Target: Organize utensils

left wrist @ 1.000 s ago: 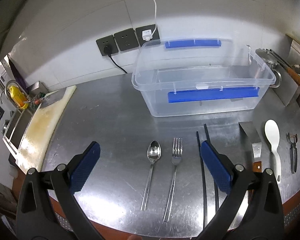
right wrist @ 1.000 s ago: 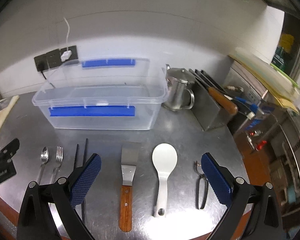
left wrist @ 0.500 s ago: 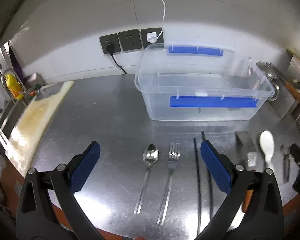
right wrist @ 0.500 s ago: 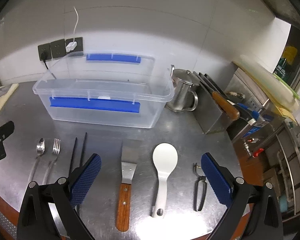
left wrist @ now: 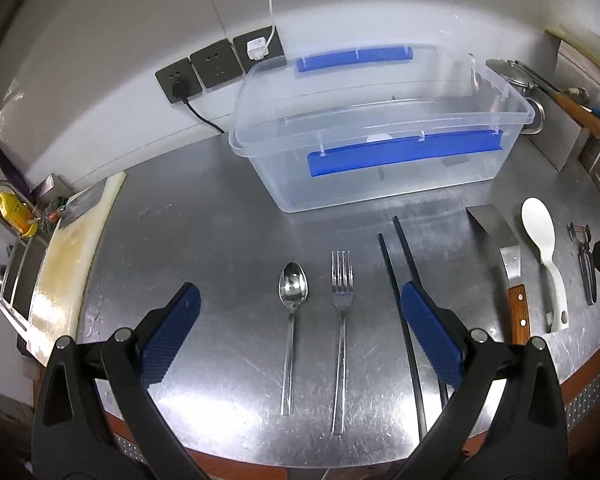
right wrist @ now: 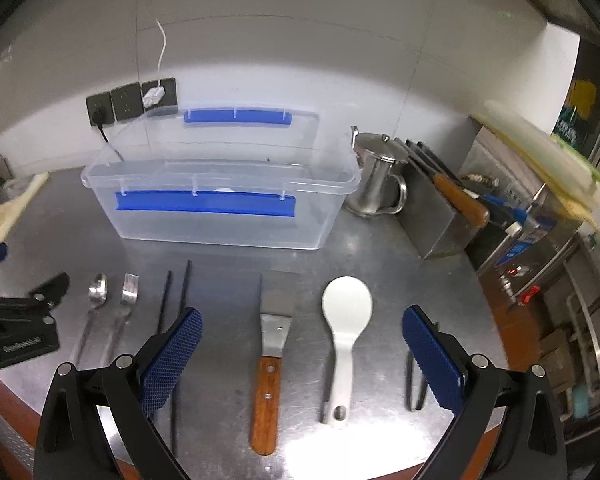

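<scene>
Seen from the left wrist, the left gripper (left wrist: pixel 298 338) hangs above the near edge of the steel counter (left wrist: pixel 204 240) with its blue, dimpled pads spread wide and nothing between them. Framed in that gap lie the spoon (left wrist: pixel 292 312) and, just beside it, the fork (left wrist: pixel 342 320), both polished metal with long thin handles running toward the camera. The black chopsticks (left wrist: pixel 400 280), two slim straight sticks, pass under the right-hand pad. Behind them stands the clear plastic bin (left wrist: pixel 380 172), rectangular with rounded corners and blue clip handles on its long sides; it holds no utensils. From the right wrist, the right gripper (right wrist: pixel 302 354) is likewise wide open and empty-handed over the scratched, reflective counter. Between its pads lie the spatula (right wrist: pixel 270 352), a flat steel blade on a riveted wooden handle, and the white rice paddle (right wrist: pixel 344 332), smooth plastic with a round head and a hole in its handle end. The dark peeler (right wrist: pixel 414 384) lies partly hidden behind the right pad.
</scene>
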Available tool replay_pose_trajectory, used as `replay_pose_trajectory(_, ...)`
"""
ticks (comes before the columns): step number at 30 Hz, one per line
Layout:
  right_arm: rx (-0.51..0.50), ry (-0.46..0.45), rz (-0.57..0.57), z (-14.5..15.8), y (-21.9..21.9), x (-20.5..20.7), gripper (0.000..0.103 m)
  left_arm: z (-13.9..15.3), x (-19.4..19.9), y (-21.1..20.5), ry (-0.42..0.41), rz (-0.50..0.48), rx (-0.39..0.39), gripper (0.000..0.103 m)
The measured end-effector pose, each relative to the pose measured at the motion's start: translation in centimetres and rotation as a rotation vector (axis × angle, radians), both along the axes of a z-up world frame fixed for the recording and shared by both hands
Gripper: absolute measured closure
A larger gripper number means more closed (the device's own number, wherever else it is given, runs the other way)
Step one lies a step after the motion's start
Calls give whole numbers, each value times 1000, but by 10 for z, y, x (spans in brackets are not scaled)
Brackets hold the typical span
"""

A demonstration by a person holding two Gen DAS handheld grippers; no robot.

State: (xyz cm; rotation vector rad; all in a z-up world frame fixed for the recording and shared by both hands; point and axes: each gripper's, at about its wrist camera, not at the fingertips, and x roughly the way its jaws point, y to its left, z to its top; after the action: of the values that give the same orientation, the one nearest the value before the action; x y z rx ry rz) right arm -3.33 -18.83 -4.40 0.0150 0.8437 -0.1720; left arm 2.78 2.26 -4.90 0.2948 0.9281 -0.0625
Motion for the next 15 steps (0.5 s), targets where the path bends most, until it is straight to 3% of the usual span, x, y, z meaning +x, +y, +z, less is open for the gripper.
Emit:
replay_pose_trajectory(7, -3, -2, -41, 0, -4, -3, 4, -1, 3, 9, 26, 2, -71, 6)
replay_pose_trajectory(11, -2, 51, -77, -8, -12, 0, 4, 1, 4, 11, 20, 9, -95, 6)
replay_pose_trajectory(15, 30, 102, -139, -24, -35, -7, 4, 3, 7, -3, 4, -50, -101, 6)
